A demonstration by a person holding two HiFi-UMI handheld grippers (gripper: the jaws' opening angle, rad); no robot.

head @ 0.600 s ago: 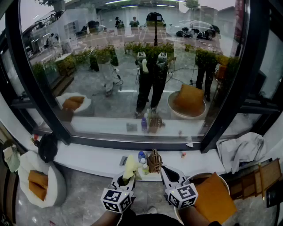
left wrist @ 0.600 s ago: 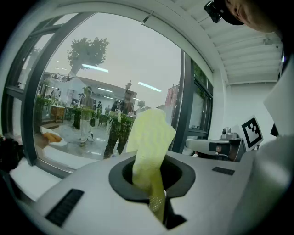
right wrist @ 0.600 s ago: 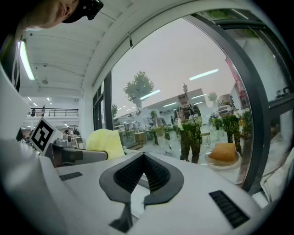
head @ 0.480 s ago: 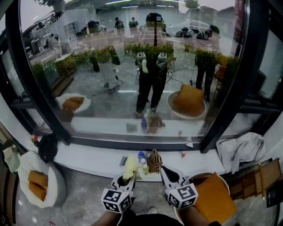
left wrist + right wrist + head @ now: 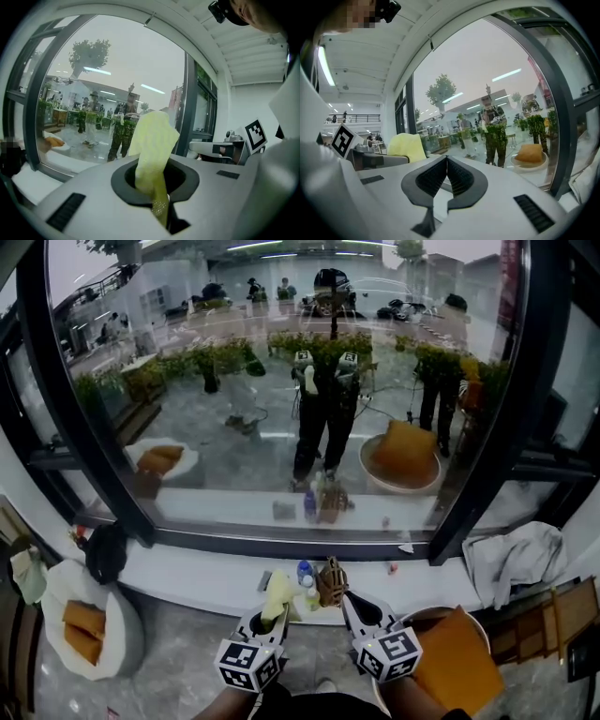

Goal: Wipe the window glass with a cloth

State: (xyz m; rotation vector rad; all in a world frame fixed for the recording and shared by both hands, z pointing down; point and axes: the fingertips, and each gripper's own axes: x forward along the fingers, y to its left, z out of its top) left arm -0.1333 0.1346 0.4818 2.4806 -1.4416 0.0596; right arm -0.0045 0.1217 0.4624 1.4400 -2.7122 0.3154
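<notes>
The left gripper (image 5: 270, 613) has its jaws clamped on a yellow cloth (image 5: 152, 145), which stands up out of them, low in front of the white windowsill (image 5: 187, 573) and below the window glass (image 5: 281, 409). Just beside it, the right gripper (image 5: 446, 176) has its jaws pressed together with nothing between them. A small blue-capped bottle (image 5: 302, 570) and a brown object (image 5: 328, 580) stand on the sill just beyond the jaws.
</notes>
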